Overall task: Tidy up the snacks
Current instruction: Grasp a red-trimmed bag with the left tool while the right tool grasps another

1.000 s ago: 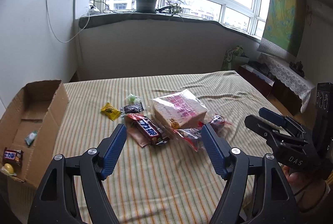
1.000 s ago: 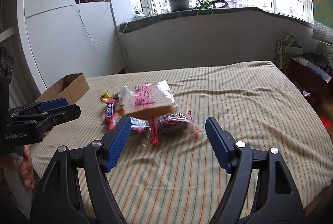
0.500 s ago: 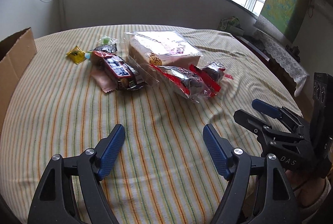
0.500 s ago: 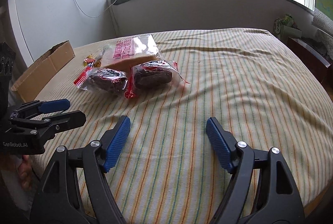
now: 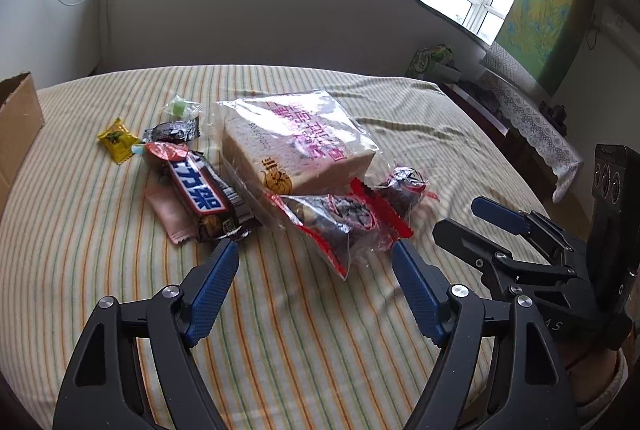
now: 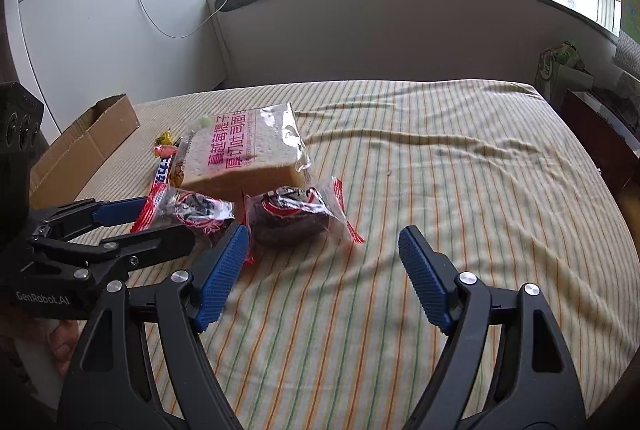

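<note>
Bedroom with a big bay window, and everything's laid out on a striped bedsheet (image 5: 304, 330), so it's a soft, wrinkly surface and anything you push on will sink a bit. The cardboard box (image 6: 80, 154) sits at the left edge of the bed, well apart from the snack pile, and I'd guess that's where stuff ends up. Biggest item is the bagged toast loaf (image 5: 296, 146) in the middle; leaning against its near side are two dark cakes in red-trimmed clear wrappers, one (image 5: 340, 222) right in front of the left gripper (image 5: 314, 278) and the other (image 6: 292, 214) just ahead of the right gripper (image 6: 322, 262). Both grippers have their fingers spread wide with nothing between them. Left of the loaf there's a Snickers bar (image 5: 200, 194), then a small yellow candy (image 5: 117, 139). My tip: straddle each cake across its body, not the crinkly wrapper tail, and come down gently so the sheet doesn't bunch up.
</note>
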{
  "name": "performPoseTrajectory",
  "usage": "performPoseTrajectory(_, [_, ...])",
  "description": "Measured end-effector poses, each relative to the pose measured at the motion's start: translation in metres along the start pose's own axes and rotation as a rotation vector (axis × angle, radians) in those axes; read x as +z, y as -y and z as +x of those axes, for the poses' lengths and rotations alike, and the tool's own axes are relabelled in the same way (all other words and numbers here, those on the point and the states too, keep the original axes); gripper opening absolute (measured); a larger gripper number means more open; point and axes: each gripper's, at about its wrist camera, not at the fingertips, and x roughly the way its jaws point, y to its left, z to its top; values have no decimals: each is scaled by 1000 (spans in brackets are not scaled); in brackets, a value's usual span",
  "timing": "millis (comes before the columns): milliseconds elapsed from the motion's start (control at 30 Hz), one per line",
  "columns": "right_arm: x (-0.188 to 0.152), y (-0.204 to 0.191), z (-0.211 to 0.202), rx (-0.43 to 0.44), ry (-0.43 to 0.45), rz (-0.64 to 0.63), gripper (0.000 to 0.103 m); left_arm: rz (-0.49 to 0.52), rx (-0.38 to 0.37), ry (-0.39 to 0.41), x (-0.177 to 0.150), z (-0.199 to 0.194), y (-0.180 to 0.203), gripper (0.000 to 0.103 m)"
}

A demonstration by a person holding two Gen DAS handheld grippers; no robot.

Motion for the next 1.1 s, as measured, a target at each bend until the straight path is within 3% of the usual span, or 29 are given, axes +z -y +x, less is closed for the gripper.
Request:
performPoseTrajectory(133, [9, 6, 31, 75, -78, 23, 80, -13, -31, -4, 10, 13, -2, 79])
performPoseTrajectory(200, [8, 6, 38, 123, -97, 17, 74, -34, -48, -23, 11, 22, -8, 69])
performPoseTrajectory(267, [7, 4, 39, 157, -95, 10, 54, -42, -90, -38, 10, 25, -10, 59])
performPoseTrajectory(300, [7, 3, 40, 154, -96, 8, 37, -35, -92, -39, 10, 26, -9, 55])
performPoseTrajectory(333, [7, 3, 39, 152, -93, 11, 35, -27, -92, -37, 10, 26, -7, 52])
performPoseTrajectory(467, [6, 4, 38, 158, -84, 21, 35, -6, -101, -26, 8, 28, -2, 43])
performPoseTrajectory(700, [3, 6, 25, 134, -19, 24, 34, -4, -113, -13, 5, 23, -3, 36])
performPoseTrajectory(933, [-4, 3, 1, 74, 78, 21, 34, 33, -73, 63, -2, 8, 3, 30])
performPoseTrajectory(1100, [-24, -6, -24, 53, 88, 36, 34, 21, -70, 85, -12, -11, 5, 28])
